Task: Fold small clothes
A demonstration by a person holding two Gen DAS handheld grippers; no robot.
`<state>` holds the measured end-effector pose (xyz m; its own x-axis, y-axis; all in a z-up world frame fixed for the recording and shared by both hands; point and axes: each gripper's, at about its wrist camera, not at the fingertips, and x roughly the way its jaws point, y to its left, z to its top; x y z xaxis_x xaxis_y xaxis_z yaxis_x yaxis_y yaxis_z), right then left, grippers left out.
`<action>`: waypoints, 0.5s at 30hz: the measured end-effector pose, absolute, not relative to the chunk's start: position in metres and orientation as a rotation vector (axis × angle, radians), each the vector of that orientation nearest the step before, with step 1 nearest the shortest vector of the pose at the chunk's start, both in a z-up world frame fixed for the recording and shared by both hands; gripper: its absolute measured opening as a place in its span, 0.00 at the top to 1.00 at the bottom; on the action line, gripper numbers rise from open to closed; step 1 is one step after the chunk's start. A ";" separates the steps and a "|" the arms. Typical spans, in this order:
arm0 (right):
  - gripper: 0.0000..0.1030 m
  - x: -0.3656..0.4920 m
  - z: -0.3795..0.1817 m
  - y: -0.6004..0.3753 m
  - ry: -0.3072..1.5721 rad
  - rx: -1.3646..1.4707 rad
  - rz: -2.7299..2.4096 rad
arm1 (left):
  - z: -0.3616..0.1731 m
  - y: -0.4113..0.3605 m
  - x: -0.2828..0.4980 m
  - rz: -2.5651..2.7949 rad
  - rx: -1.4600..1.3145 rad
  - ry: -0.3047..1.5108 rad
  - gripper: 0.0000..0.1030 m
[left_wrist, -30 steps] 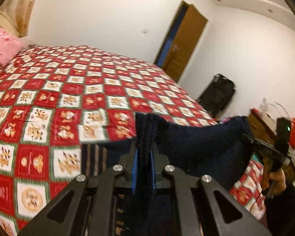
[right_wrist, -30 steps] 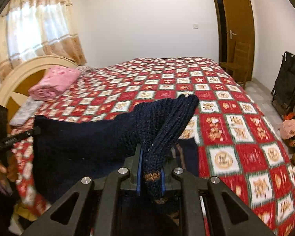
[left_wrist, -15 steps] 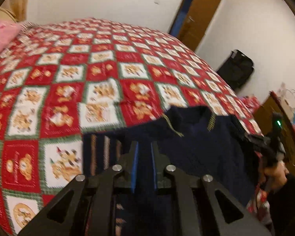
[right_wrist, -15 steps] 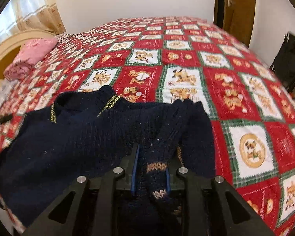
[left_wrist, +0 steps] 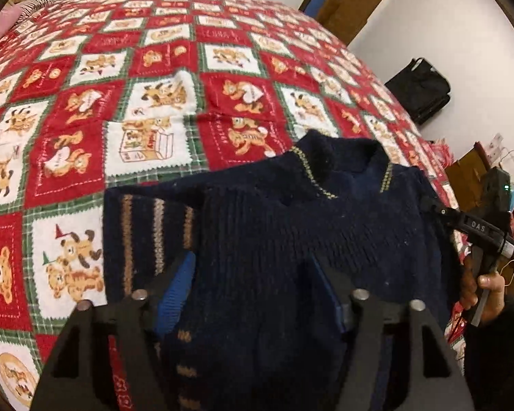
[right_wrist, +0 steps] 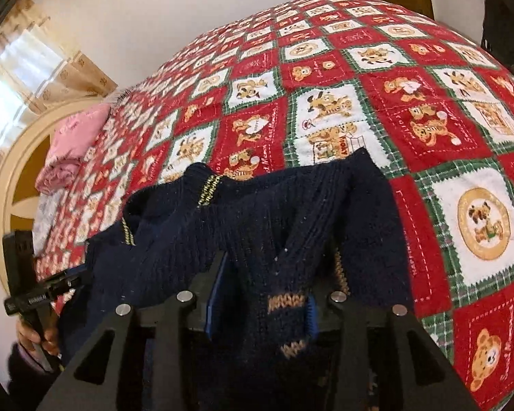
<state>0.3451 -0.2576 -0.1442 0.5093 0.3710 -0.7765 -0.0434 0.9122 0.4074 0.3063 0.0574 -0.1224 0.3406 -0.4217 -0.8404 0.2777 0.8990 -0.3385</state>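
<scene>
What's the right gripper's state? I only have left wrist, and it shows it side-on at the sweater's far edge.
Observer: In the right wrist view the right gripper is open. A fold of the sweater with a tan band lies between the pads.
Operator: Is that side of the sweater down on the bed?
Observer: Its outer edge rests on the quilt, near a white square with a round emblem.
Operator: Anything beyond the collar?
Observer: A folded pink blanket lies by a cream headboard, apart from the sweater.
</scene>
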 end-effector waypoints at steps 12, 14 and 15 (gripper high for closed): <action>0.86 0.318 -0.064 -0.229 0.783 0.095 0.240 | -0.068 0.074 0.295 -0.468 -0.252 0.936 0.88; 0.86 0.327 -0.059 -0.226 0.763 0.083 0.232 | -0.060 0.079 0.304 -0.422 -0.243 0.904 0.88; 0.86 0.335 -0.063 -0.227 0.757 0.080 0.217 | -0.062 0.080 0.311 -0.410 -0.245 0.907 0.88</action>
<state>0.3350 -0.2269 -0.0626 0.7055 0.2238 -0.6724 -0.1666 0.9746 0.1496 0.3106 0.0804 -0.0624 0.5462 -0.4440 -0.7103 0.2403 0.8954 -0.3749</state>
